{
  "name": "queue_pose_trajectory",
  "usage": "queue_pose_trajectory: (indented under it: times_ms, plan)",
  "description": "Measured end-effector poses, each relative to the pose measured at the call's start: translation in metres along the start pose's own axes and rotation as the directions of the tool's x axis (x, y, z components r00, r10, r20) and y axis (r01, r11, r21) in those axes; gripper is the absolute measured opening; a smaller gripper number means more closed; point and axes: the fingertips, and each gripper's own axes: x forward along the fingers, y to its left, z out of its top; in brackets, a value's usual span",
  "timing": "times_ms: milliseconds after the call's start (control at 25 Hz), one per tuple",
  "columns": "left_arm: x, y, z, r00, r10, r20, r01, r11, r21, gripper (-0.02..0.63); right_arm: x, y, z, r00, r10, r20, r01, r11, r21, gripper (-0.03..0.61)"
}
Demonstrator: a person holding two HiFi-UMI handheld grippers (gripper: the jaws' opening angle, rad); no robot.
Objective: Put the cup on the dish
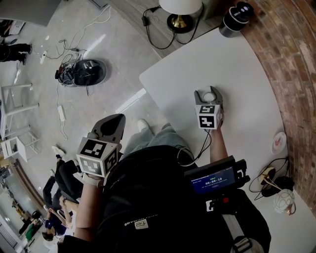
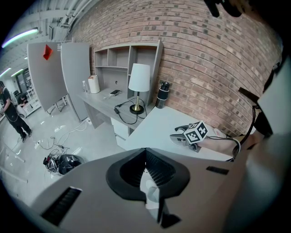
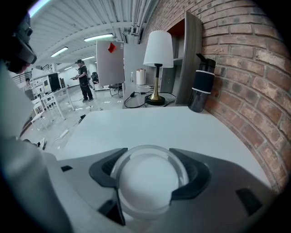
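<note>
At the table (image 1: 237,69) by the brick wall (image 1: 291,59), the task looked about half done: pick made, place not yet.

- Lamp (image 1: 180,10) and bottle (image 1: 236,17) stood at the far end, well apart from the work. No obstruction.
- Left gripper (image 1: 117,119) hung off the table's near edge, over the person's lap. Its jaws met at the tips with nothing gripped, so it was idle.
- Right gripper (image 1: 209,93) was over the middle of the table, pointing down and away from the person. Its jaws stood wide, pads pressed on either side of the cup (image 3: 148,182), so it had hold of it.
- Dish (image 1: 279,142) was small and white with a pinkish mark. It lay near the wall on the person's right, nothing on it, and well apart from the cup.
- Cup was white with a clearer rim and sat squarely between the right jaws. Neither view showed whether it was lifted or resting on the table.

Done: cup grasped.

Left: carry the cup right toward the wall, lower it onto the dish, then open the jaws and back off. Cables (image 1: 269,178) lay just on the near side of the dish, so the approach probably needed to stay clear of them.
</note>
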Motion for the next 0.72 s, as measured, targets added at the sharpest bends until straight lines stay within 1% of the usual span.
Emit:
queue_pose_trajectory:
  times_ms: [320, 520, 720]
  plan:
    - [-0.005, -0.005, -0.001, 1.0, 0.0, -0.005, 0.0, 1.0, 0.0, 0.006, -0.004, 0.003, 0.005, 1.0, 0.016, 0.009, -0.016, 1.0, 0.002, 0.278]
    - [-0.006, -0.005, -0.004, 1.0, 0.004, 0.017, -0.004, 1.0, -0.002, 0.006, -0.007, 0.003, 0.005, 1.0, 0.021, 0.019, -0.021, 1.0, 0.012, 0.279]
    - [-0.008, -0.01, -0.006, 1.0, 0.005, 0.019, -0.005, 1.0, -0.001, 0.006, -0.011, 0.002, 0.007, 0.999, 0.031, 0.035, -0.032, 0.999, 0.02, 0.279]
